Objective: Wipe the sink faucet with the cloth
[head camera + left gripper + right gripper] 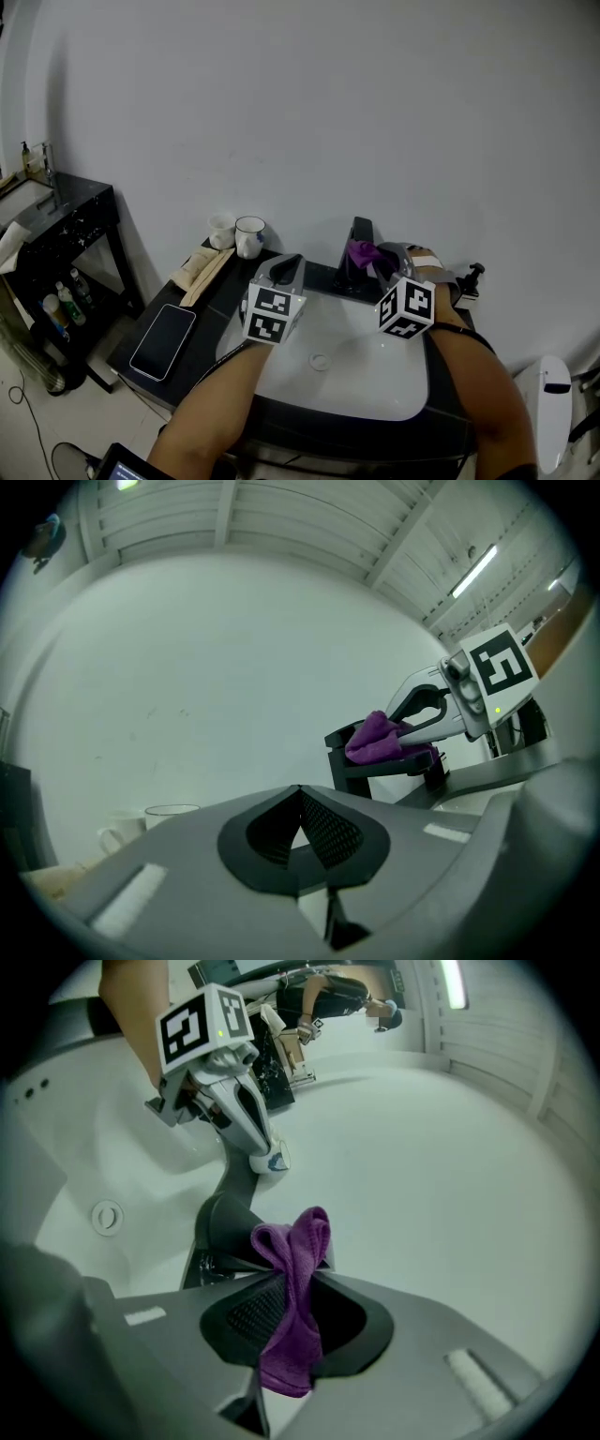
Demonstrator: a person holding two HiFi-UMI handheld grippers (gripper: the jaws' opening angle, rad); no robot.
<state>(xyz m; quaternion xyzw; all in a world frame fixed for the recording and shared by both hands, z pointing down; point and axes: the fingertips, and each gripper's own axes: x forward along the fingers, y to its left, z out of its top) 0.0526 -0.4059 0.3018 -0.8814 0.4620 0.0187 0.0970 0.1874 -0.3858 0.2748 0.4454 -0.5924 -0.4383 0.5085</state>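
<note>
A black faucet (354,255) stands at the back of the white sink (375,389). My right gripper (386,263) is shut on a purple cloth (364,251) and presses it against the top of the faucet. In the right gripper view the cloth (298,1283) bunches up between the jaws, just over the faucet (223,1224). My left gripper (287,271) hovers over the sink's back left rim, left of the faucet, jaws shut on nothing. From the left gripper view the cloth (377,737) lies on the faucet (364,764) under the right gripper (418,715).
A phone (162,340) lies on the black counter at the left. Two cups (249,236) and a pale bundle (201,269) sit behind it. A black side table (67,217) with bottles stands far left. The wall is close behind the faucet. The drain (321,361) is mid-basin.
</note>
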